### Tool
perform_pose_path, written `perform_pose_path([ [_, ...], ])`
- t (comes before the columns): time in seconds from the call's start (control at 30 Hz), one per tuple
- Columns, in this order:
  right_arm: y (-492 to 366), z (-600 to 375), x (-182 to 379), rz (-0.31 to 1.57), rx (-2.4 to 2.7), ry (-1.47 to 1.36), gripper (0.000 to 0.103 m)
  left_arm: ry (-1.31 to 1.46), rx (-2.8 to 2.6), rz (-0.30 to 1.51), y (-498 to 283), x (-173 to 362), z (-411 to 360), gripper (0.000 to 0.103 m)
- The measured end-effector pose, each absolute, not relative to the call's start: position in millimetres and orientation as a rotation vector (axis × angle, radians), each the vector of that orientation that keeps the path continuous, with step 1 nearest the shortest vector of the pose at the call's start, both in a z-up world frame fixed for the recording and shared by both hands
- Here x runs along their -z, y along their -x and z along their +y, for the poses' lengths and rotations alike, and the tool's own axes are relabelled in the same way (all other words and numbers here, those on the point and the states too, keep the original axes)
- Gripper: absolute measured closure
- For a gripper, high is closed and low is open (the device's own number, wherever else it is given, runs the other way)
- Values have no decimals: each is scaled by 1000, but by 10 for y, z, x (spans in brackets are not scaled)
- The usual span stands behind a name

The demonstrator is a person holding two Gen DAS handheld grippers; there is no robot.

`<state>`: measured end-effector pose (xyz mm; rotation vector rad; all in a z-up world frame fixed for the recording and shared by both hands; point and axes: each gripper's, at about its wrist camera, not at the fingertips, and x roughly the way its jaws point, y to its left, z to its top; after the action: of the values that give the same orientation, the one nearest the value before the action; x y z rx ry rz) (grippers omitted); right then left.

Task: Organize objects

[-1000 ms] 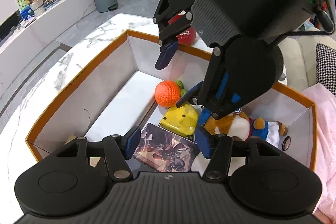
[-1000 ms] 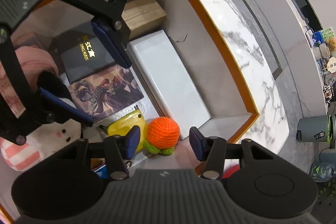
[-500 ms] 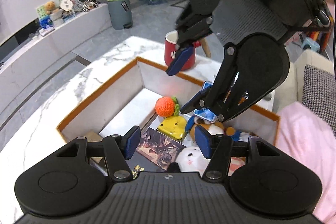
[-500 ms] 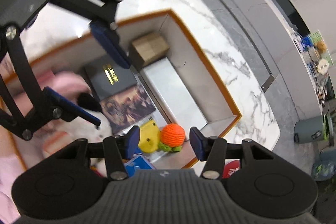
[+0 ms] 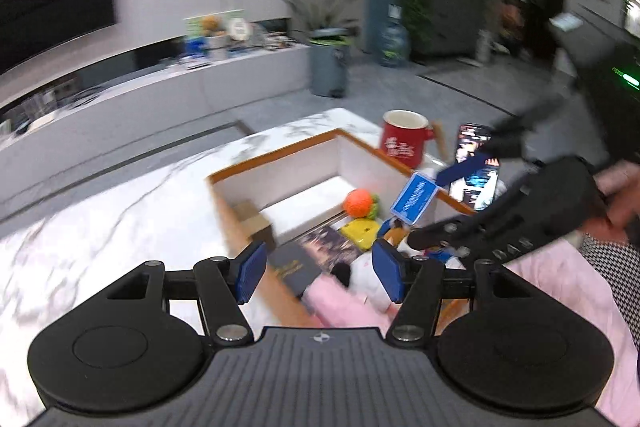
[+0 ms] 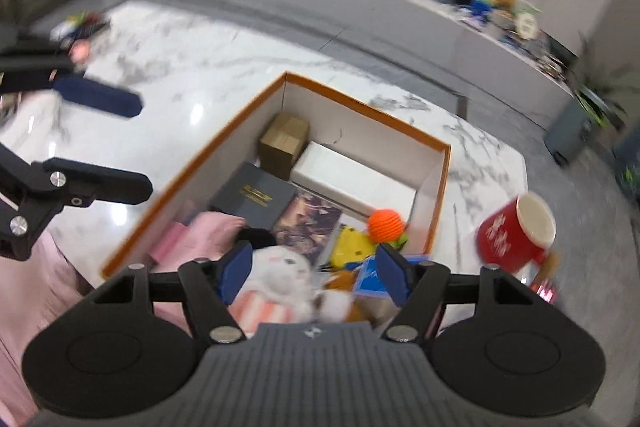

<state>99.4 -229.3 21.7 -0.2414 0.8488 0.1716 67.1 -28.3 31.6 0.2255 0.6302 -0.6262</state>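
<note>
Both views blurred. Left hand-held gripper (image 5: 318,277) jaws wide, nothing between them, above the box's (image 5: 280,157) 6 o'clock edge. Right hand-held gripper (image 6: 316,275) also spread wide, empty, over the box's near end; in the left view it sits at 3 o'clock, a person's hand (image 5: 618,199) on it. Box is orange-rimmed, white inside, on the marble tabletop (image 5: 100,211). Inside: brown carton (image 6: 284,143) in the far corner, white box (image 6: 352,179) beside it, black book (image 6: 252,197) with gold lettering, picture card (image 6: 306,223) next to the book, orange ball (image 6: 386,223) at the right wall, yellow toy (image 6: 354,249) just beside the ball, white plush (image 6: 280,267) and pink cloth (image 6: 208,233) at the near end. Blue card box (image 5: 414,199) tilted over the box's right rim in the left view; support unclear. Red mug (image 6: 516,233) on the tabletop outside the box at 3 o'clock. Dark packet (image 5: 474,167) stands past the mug in the left view.
</note>
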Motion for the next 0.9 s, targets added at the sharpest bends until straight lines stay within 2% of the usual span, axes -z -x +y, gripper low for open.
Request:
perform_pose_path([
  [0.13,-559,-2129,-138,742,-141,120,33,-172,518,591,-415,-219,-65,28],
  [0.2,-367,-2065,-113,701,-124,63,32,-164,470,575,-279,-151,9,22],
  [0.37,42,-1975,99,622,-59,-86,23,-122,376,565,-7,25,99,15],
  [0.53,337,-1977,245,563,40,-139,21,-93,297,543,149,118,120,13],
  [0.63,457,-1996,303,537,67,-147,15,-94,281,520,214,158,115,12],
  [0.9,583,-2014,410,511,99,-174,13,-72,269,559,234,319,43,10],
])
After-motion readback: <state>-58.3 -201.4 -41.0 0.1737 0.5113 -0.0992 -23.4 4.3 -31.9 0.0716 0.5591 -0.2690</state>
